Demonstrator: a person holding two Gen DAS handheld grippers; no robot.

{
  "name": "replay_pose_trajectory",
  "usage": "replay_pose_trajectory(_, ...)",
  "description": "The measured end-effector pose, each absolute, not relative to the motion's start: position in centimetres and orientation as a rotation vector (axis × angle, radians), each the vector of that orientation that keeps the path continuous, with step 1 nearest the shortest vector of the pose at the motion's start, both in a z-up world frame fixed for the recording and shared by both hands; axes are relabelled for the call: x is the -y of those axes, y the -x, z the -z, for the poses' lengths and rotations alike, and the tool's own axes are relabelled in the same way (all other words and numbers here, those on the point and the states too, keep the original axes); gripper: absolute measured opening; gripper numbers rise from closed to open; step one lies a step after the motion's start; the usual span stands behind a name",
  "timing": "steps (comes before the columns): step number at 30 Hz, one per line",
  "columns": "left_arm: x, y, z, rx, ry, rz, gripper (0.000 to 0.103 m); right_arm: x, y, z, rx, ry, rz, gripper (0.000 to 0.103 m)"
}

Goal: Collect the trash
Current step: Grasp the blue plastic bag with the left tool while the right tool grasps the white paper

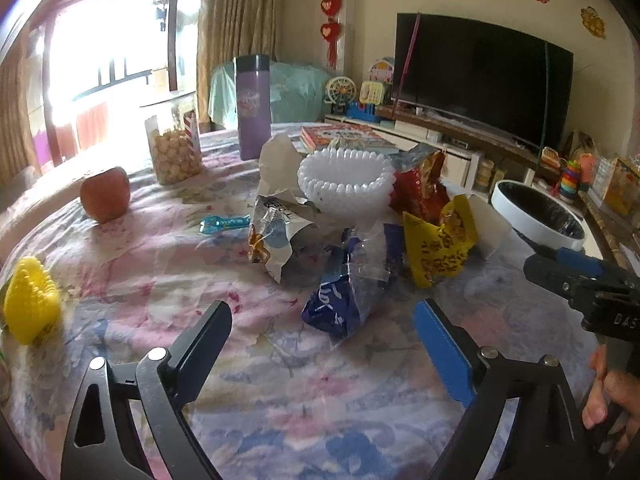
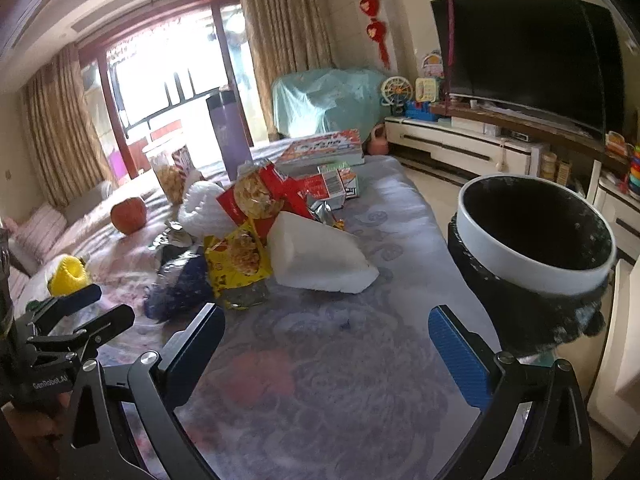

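Both grippers tilted down, jaws wide: left gripper (image 1: 324,344), right gripper (image 2: 326,344).

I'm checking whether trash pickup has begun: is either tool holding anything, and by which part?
Nothing is held. The left tool and right tool both stand open above the tablecloth.

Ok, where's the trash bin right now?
The trash bin stands off the table's right edge in the right wrist view, beyond the right gripper. In the left wrist view it shows at far right, past the yellow snack bag.
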State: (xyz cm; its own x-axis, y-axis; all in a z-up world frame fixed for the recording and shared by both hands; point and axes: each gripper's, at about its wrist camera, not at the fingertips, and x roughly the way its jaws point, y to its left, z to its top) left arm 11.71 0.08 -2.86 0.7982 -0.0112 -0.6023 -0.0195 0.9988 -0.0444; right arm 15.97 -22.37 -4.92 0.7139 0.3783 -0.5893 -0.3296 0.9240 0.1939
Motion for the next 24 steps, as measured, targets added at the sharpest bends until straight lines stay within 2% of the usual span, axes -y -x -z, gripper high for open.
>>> replay_pose_trajectory(6, 0.1, -14.3, 3.6, -0.692, 0.045, 0.006, 0.091, 21.7, -18.7, 5.8, -0.723, -0.036, -0.421, 0.096)
replay_pose_trajectory(10, 0.2, -16.2, 4.3, -0.743, 0.053, 0.026, 0.084, 21.1, -20.0, 5.9, -0.754, -0.012, -0.455, 0.089)
replay_pose_trajectory(13, 0.1, -17.1, 4.6, -0.779, 0.069, 0.045, 0.075, 20.6, -20.7, 5.7, -0.742, 0.021, -0.464, 0.086)
replay_pose_trajectory(16, -0.1, -17.6, 4.8, -0.804, 0.082, 0.061, 0.062, 20.2, -21.5, 5.9, -0.751, 0.031, -0.475, 0.074)
replay_pose_trajectory(17, -0.2, -17.9, 4.9, -0.812, 0.089, 0.069, 0.056, 20.2, -21.6, 6.1, -0.757, 0.033, -0.48, 0.067)
replay_pose_trajectory(20, -0.4, -18.1, 4.8, -0.813, 0.104, 0.098, 0.043, 20.1, -21.4, 6.0, -0.746, 0.044, -0.479, 0.061)
replay_pose_trajectory(24, -0.2, -17.4, 4.4, -0.783, 0.082, 0.105, 0.035, 20.6, -20.8, 5.7, -0.736, 0.01, -0.484, 0.053)
